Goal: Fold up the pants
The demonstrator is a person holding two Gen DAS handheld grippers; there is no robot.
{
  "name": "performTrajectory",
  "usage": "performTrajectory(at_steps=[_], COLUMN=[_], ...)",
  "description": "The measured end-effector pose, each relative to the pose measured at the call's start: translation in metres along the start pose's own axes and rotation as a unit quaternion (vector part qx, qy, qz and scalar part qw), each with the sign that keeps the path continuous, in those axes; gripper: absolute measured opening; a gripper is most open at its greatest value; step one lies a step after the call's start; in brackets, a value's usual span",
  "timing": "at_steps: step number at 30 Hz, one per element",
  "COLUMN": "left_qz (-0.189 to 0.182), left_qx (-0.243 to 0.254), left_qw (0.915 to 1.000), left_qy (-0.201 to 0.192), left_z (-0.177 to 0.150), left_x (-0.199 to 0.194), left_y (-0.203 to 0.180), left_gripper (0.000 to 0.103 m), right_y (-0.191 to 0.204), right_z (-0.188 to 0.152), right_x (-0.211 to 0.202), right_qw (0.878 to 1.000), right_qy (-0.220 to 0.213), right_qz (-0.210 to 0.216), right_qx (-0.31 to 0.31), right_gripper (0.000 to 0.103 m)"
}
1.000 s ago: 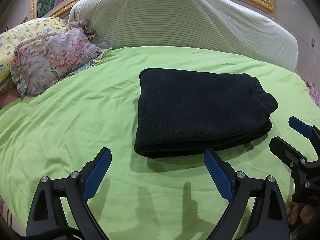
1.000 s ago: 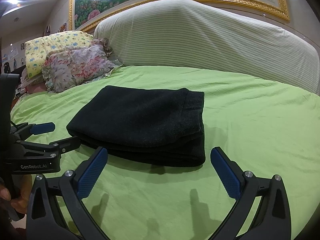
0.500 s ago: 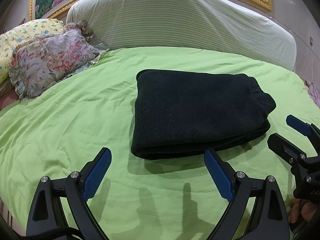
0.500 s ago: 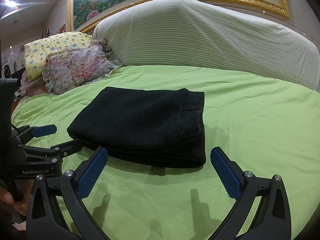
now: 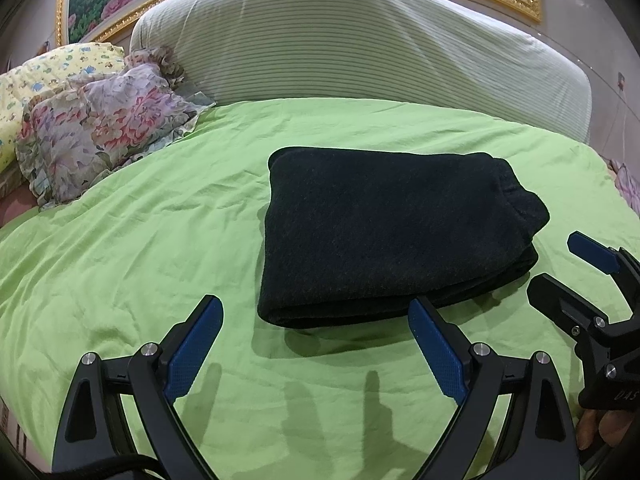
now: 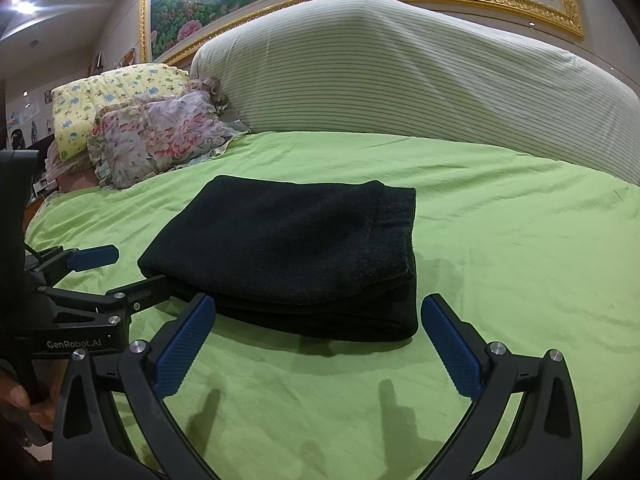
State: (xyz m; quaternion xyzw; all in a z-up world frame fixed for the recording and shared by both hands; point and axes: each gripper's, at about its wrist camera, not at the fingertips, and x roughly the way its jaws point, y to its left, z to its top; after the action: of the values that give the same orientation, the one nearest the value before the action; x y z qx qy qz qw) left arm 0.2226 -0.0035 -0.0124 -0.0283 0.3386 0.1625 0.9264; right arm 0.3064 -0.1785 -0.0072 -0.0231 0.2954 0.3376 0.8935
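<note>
Pants (image 5: 384, 232) lie folded in a thick stack on the green sheet (image 5: 140, 240); left gripper (image 5: 316, 344) & right gripper (image 6: 318, 338) sit just near-side of pants, jaws wide, empty; folding looks done, next prob. just pull back.

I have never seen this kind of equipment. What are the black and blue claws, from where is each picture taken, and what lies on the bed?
There is no robot here. A person holds a two-finger gripper in each hand, and each gripper carries a camera that looks forward between its fingers. One picture comes from the left gripper, the other from the right gripper; each also shows the other gripper at its edge. Both stand open and hold nothing. On the green sheet lie dark pants, folded into a thick rectangle. Behind them are a flowered pillow, a yellow pillow and a striped headboard cover.
</note>
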Motion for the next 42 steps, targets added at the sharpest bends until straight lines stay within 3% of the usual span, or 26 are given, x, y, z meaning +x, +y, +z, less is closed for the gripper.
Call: performTrajectory(at_steps=[42], left_qz=[0.003], left_qx=[-0.012], left_qw=[0.9999], left_qy=[-0.012], left_z=[0.006], left_x=[-0.005], left_y=[0.001], left_gripper=[0.094], right_y=[-0.009], right_z=[0.002], right_x=[-0.002], right_qw=[1.0], right_qy=[-0.002], right_qz=[-0.002], right_qx=[0.023], right_gripper=[0.103])
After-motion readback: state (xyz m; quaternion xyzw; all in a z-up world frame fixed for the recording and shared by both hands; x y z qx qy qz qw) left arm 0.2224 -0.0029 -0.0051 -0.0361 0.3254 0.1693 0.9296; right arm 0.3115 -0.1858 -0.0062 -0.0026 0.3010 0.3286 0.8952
